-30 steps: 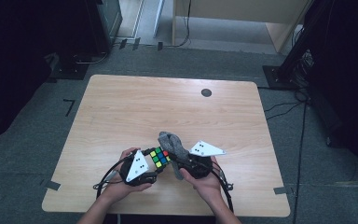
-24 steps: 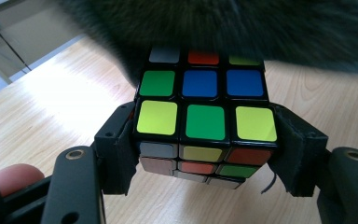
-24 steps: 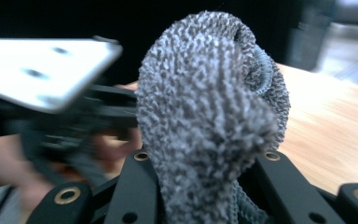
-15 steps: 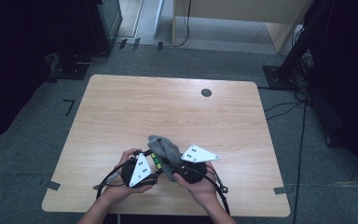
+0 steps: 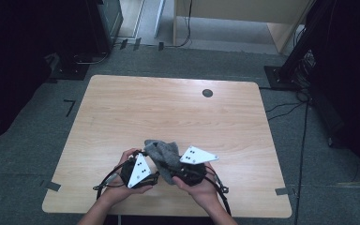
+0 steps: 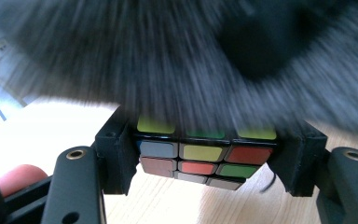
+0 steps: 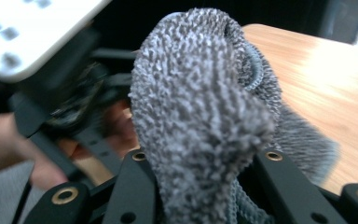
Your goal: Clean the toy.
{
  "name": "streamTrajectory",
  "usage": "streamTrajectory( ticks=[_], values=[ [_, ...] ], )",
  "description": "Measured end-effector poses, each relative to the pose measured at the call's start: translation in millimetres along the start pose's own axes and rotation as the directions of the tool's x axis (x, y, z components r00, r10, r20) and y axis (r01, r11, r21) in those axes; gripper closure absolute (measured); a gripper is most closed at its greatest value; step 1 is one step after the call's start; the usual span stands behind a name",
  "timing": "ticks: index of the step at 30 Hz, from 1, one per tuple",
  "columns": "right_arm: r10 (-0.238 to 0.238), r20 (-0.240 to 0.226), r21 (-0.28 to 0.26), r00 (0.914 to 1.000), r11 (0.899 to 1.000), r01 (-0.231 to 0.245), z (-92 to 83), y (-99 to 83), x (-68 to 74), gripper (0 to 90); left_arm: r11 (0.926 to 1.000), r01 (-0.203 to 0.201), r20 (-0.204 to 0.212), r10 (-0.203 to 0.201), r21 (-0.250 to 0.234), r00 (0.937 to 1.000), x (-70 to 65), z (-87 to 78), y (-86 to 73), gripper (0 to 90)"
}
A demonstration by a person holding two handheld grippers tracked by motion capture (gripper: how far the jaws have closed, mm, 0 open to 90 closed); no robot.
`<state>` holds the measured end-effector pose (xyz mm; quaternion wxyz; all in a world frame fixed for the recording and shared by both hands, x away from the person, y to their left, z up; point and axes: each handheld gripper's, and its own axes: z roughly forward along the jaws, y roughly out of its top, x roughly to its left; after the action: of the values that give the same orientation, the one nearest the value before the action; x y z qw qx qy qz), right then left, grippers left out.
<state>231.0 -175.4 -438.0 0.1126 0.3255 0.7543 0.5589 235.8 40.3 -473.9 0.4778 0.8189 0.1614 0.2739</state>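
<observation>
I'm looking at a light wooden desk (image 5: 136, 108) on a grey carpeted floor (image 5: 33, 154), with dark surroundings on both sides. Near the front edge of the desk, the colour cube (image 6: 200, 154) sits clamped between my left gripper's (image 6: 205, 161) fingers (image 6: 114, 156), which press on its two opposite sides; they stand partly closed, as wide as the cube. In the left gripper view I see yellow, red, green and grey tiles on its faces. The grey cloth (image 5: 161, 154) lies over the top of the cube, blurred and dark across the upper part of that view. My right gripper (image 7: 200, 186) has the cloth bunched between its fingers (image 7: 135, 186), nearly closed on a thick fold that stands up from them. In the high view the two grippers sit just beside each other, left gripper (image 5: 138, 171) and right gripper (image 5: 192, 164), with the cloth between and over them. Farther back on the desk is a small dark round mark (image 5: 207, 93), well apart from the work.
</observation>
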Motion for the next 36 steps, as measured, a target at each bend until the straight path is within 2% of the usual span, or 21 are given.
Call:
streamTrajectory(
  ticks=[1,3,5,7,9,12,14,16,18,20,23,26,28,30,32,34,35,36],
  values=[
    [0.012,0.025,-0.011,0.9996,1.000,-0.011,-2.6,0.4,-4.8,72.1,1.0000,0.006,0.002,-0.006,-0.005,1.0000,1.0,-0.2,-0.8,33.7],
    [0.067,0.092,-0.041,0.9936,0.997,-0.063,-12.0,1.7,-18.3,71.8,0.9996,0.019,0.010,-0.019,-0.019,0.9998,3.5,-1.8,-1.4,33.7],
    [0.120,0.121,-0.078,0.9853,0.991,-0.111,-19.8,1.7,-29.1,71.7,0.9975,0.048,0.026,-0.047,-0.052,0.9986,8.5,-5.6,-1.4,33.7],
    [0.179,0.069,-0.123,0.9815,0.978,-0.169,-24.7,0.7,-36.9,71.6,0.9917,0.088,0.059,-0.083,-0.093,0.9949,13.0,-9.4,-2.2,33.7],
    [0.208,-0.001,-0.146,0.9781,0.968,-0.206,-24.9,0.2,-38.6,71.6,0.9845,0.122,0.089,-0.112,-0.125,0.9897,16.2,-12.3,-2.7,33.7],
    [0.211,-0.073,-0.140,0.9748,0.966,-0.219,-19.6,-1.7,-35.7,71.9,0.9683,0.186,0.127,-0.166,-0.167,0.9779,21.6,-16.3,-2.8,33.7],
    [0.210,-0.081,-0.123,0.9743,0.968,-0.219,-14.4,-5.5,-34.5,72.3,0.9570,0.226,0.144,-0.202,-0.182,0.9688,26.4,-18.7,-3.8,33.7],
    [0.235,-0.065,-0.096,0.9698,0.966,-0.241,-10.8,-9.4,-37.6,72.3,0.9491,0.252,0.144,-0.227,-0.189,0.9632,30.7,-20.9,-5.6,33.7],
    [0.239,-0.020,-0.040,0.9709,0.970,-0.239,-7.3,-12.0,-41.2,72.3,0.9379,0.281,0.152,-0.253,-0.204,0.9555,35.4,-23.2,-6.5,33.7],
    [0.250,-0.012,-0.037,0.9682,0.967,-0.250,-7.2,-13.9,-43.3,72.2,0.9286,0.303,0.166,-0.271,-0.215,0.9482,38.7,-24.8,-6.7,33.7],
    [0.242,-0.030,-0.094,0.9699,0.965,-0.244,-12.7,-10.0,-41.3,72.0,0.9285,0.310,0.173,-0.278,-0.204,0.9449,40.8,-24.9,-7.9,33.7],
    [0.203,-0.080,-0.174,0.9758,0.961,-0.214,-20.9,-2.3,-34.1,71.7,0.9339,0.306,0.182,-0.273,-0.185,0.9446,40.2,-22.6,-8.7,33.7],
    [0.182,-0.121,-0.200,0.9757,0.958,-0.204,-22.9,1.4,-29.0,71.5,0.9332,0.307,0.194,-0.271,-0.187,0.9428,39.3,-22.1,-8.0,33.7],
    [0.180,-0.150,-0.191,0.9722,0.960,-0.207,-20.9,1.3,-27.1,71.2,0.9313,0.309,0.207,-0.269,-0.192,0.9405,38.6,-22.7,-6.7,33.7],
    [0.188,-0.160,-0.164,0.9691,0.963,-0.214,-15.7,-2.8,-28.7,70.7,0.9274,0.318,0.210,-0.277,-0.197,0.9377,39.3,-23.8,-6.4,33.7],
    [0.226,-0.179,-0.132,0.9576,0.959,-0.251,-11.4,-7.3,-34.1,70.1,0.9212,0.334,0.207,-0.293,-0.200,0.9334,42.4,-25.5,-7.8,33.7],
    [0.233,-0.162,-0.103,0.9588,0.962,-0.252,-9.4,-8.9,-36.8,70.1,0.9184,0.340,0.207,-0.300,-0.202,0.9313,43.6,-26.1,-8.4,33.6],
    [0.233,-0.138,-0.086,0.9625,0.965,-0.246,-8.4,-9.9,-38.2,70.2,0.9112,0.355,0.210,-0.312,-0.210,0.9266,45.7,-27.0,-9.2,33.7]
  ],
)
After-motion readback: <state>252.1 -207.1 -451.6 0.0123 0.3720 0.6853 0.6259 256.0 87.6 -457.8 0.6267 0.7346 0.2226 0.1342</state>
